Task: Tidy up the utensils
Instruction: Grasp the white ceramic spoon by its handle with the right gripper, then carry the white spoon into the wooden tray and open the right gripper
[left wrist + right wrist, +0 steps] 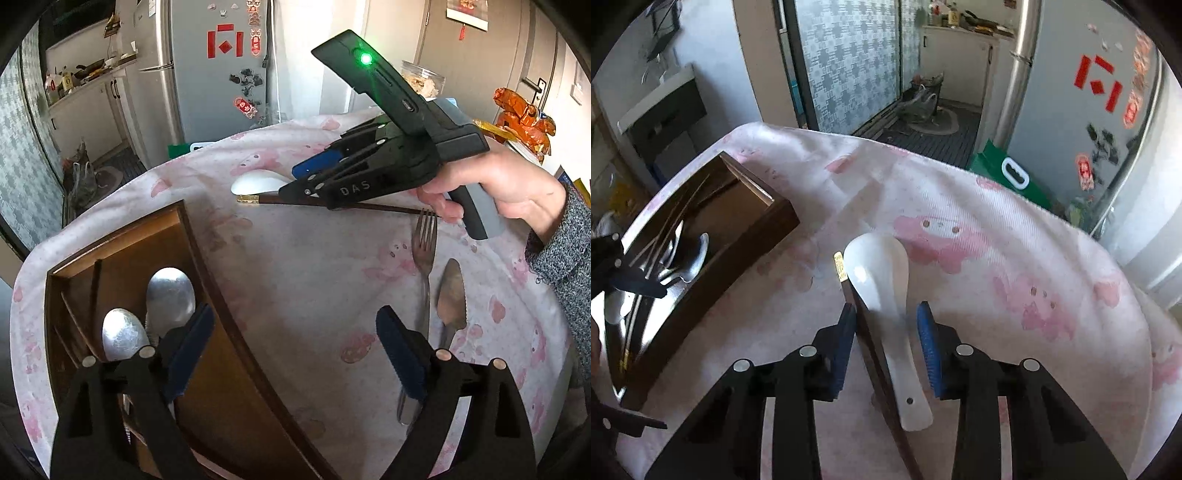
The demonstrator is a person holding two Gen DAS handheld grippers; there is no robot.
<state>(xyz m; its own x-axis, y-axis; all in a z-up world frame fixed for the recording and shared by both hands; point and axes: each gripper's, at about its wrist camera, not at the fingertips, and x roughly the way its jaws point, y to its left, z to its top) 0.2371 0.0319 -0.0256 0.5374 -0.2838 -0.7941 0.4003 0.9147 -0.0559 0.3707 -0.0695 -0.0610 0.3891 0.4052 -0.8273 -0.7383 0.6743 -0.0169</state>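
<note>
While the right gripper (886, 347) sits low over the surface (997, 206) with its fingers (929, 350) apart, the white ceramic spoon (882, 295) and the dark chopstick (875, 354) lie between them, neither visibly clamped; the spoon's bowl points toward twelve o'clock in the right wrist view and its handle runs back toward six; the chopstick lies just beside it at its nine o'clock side, its gold tip (839, 265) near the bowl. In the left wrist view the same gripper (306, 177), held in the right hand (495, 188), reaches in from two o'clock over the spoon (255, 182) and chopstick (288, 201); the left gripper (295, 354) hovers at six o'clock with its fingers (400, 358) wide apart and nothing between them. The wooden tray (192, 243) rests on the surface (314, 258) at eight o'clock; two metal spoons (170, 291) lie side by side in one of its compartments, and a dark chopstick (96, 288) lies in the narrow compartment at their nine o'clock side. A fork (424, 251) and a knife (452, 295) lie side by side on the pink-patterned cloth at four o'clock, tines and blade tip pointing toward twelve; they are well apart from the tray.
</note>
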